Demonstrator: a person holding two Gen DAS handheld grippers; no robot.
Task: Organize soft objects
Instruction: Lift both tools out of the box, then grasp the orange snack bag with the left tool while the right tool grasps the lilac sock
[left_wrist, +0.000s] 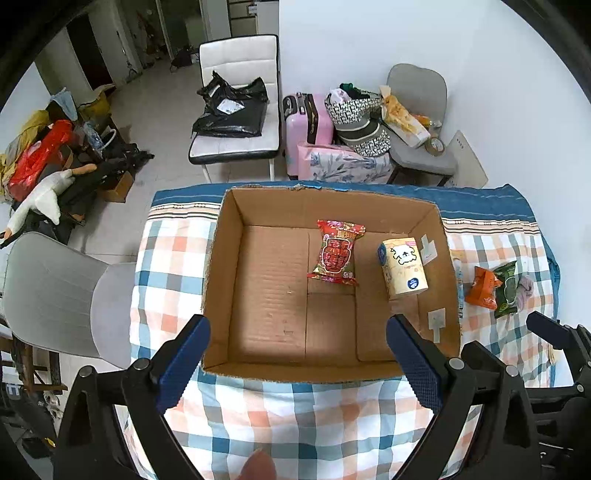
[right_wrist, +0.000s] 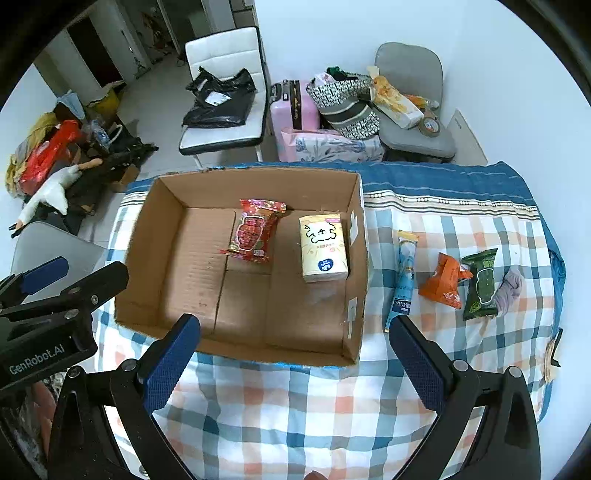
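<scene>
An open cardboard box (left_wrist: 221, 266) (right_wrist: 147, 236) sits on a checked cloth. Inside lie a red snack packet (left_wrist: 335, 253) (right_wrist: 254, 230) and a cream tissue pack (left_wrist: 403, 266) (right_wrist: 323, 248). Right of the box on the cloth lie a blue stick packet (right_wrist: 403, 277), an orange packet (right_wrist: 443, 280) (left_wrist: 482, 287), a green packet (right_wrist: 480, 284) (left_wrist: 506, 284) and a purple cloth (right_wrist: 509, 291) (left_wrist: 524, 291). My left gripper (left_wrist: 297, 363) is open and empty above the box's near wall. My right gripper (right_wrist: 293, 363) is open and empty near the box's near right corner.
The checked cloth (right_wrist: 295, 406) covers the table, with a blue band at the far edge. Behind stand a white chair (left_wrist: 236, 110) with a black bag, a pink suitcase (left_wrist: 306, 125) and a grey chair (left_wrist: 421, 147) with bags. Another grey chair (left_wrist: 55, 295) is at left.
</scene>
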